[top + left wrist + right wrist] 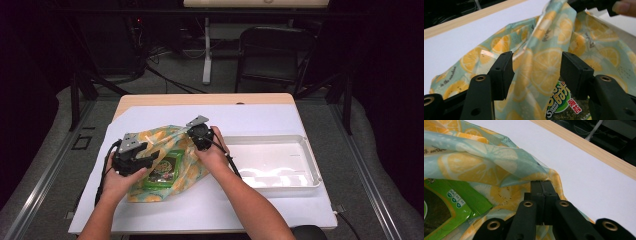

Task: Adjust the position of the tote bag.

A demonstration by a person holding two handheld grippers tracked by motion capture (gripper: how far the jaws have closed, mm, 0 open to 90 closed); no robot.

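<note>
The right claw (541, 185) is clamped on the rim of the bag (165, 160), jaws pressed together on a fold of the lemon-print film. The left claw (536, 72) stands with jaws apart, just over the bag's middle (touching nothing that I can see). Inside the bag lies a green snack pack (163, 170). Right of the bag, on the tabletop (260, 122), sits a white tray (305, 165).

We take this for a lab: a table (210, 102) under a white sheet, dark curtains at both sides, cables (165, 75) on the grey floor at top, a stand (207, 50), a black chair (275, 55).
</note>
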